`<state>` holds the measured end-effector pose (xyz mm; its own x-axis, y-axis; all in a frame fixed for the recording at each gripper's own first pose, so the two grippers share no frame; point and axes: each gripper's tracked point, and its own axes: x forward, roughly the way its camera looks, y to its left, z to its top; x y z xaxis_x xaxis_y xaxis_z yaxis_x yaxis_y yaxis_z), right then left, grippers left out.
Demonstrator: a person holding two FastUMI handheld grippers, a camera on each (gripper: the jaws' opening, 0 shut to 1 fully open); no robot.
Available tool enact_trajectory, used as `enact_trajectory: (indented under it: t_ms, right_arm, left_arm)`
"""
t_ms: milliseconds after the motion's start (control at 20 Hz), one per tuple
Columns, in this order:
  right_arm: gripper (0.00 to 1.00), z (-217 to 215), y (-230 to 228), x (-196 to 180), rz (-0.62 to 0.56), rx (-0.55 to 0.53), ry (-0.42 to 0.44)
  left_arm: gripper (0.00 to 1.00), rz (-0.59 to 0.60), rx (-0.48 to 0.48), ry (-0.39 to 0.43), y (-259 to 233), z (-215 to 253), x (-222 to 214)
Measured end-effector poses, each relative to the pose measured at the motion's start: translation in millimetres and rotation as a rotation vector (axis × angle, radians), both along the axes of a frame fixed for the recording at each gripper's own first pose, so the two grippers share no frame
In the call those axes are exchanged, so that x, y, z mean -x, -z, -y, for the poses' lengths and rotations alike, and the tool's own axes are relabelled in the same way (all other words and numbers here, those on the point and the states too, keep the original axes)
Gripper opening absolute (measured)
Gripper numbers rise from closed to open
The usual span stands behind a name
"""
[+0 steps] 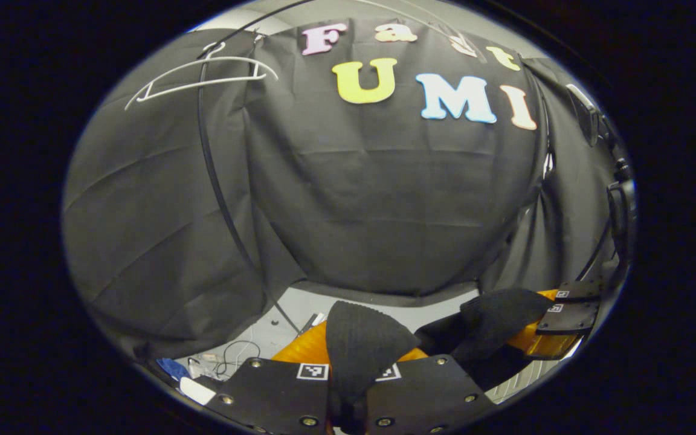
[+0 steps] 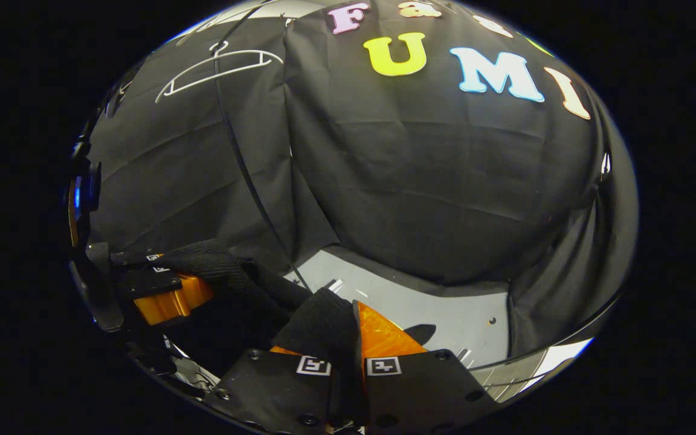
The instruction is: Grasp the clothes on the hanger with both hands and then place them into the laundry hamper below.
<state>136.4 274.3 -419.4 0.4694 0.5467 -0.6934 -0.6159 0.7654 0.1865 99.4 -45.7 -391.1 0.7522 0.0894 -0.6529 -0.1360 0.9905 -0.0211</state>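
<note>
A black knitted garment (image 1: pixel 357 335) hangs between my two grippers, off the hanger. In the left gripper view my left gripper (image 1: pixel 357 356) is shut on a fold of it at the bottom. Farther right, the right gripper (image 1: pixel 556 320) grips another fold (image 1: pixel 499 314). In the right gripper view my right gripper (image 2: pixel 336 344) is shut on the black garment (image 2: pixel 321 323), and the left gripper (image 2: pixel 167 290) holds its other end at the left. The white hanger (image 1: pixel 203 84) (image 2: pixel 221 75) hangs bare at the upper left. I cannot make out the hamper for certain.
A thin black pole (image 1: pixel 215 181) (image 2: pixel 251 181) curves down from the hanger to the grey floor (image 1: pixel 384 308) (image 2: pixel 444 302). Loose cables (image 1: pixel 233 356) and a blue item (image 1: pixel 173 367) lie on the floor at the lower left. Black cloth walls close the booth behind.
</note>
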Motion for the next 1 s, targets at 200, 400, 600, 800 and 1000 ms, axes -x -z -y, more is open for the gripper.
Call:
enact_trajectory:
  t_ms: [200, 400, 600, 800, 1000]
  right_arm:
    - [0.14, 12, 37, 3, -0.064, 0.088, 0.020]
    - [0.13, 24, 52, 12, -0.115, 0.134, 0.040]
    - [0.35, 20, 62, 18, -0.154, 0.126, 0.024]
    - [0.71, 14, 49, 12, -0.132, 0.090, 0.018]
    - [1.00, 17, 46, 10, -0.108, 0.099, 0.015]
  left_arm:
    - [0.16, -0.092, 0.011, -0.006, 38, -4, 11]
    - [0.15, -0.139, 0.006, -0.009, 48, -4, 18]
    - [0.40, -0.142, -0.005, 0.024, 47, 0, 17]
    - [0.77, -0.103, -0.030, 0.041, 39, -4, 6]
    - [0.96, -0.095, -0.027, 0.010, 33, -9, 5]
